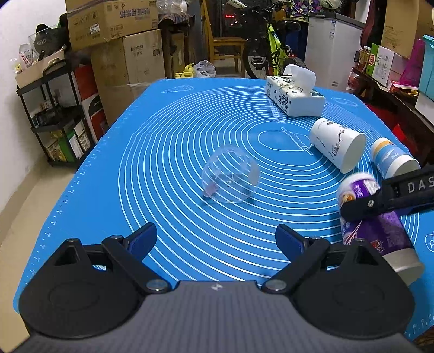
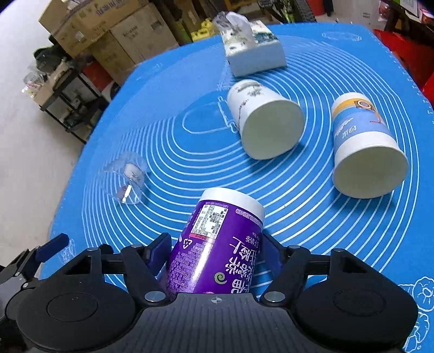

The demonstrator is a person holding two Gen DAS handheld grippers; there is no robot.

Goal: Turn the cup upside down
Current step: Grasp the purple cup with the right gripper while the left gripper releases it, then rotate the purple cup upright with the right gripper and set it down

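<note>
Right wrist: white cup (image 2: 267,126) beyond purple cup (image 2: 217,244)

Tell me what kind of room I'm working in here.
Likely a home storage room or garage: stacked brown cardboard boxes, a parked green-and-black bicycle and a white chest freezer stand behind the table's blue silicone baking mat.
</note>
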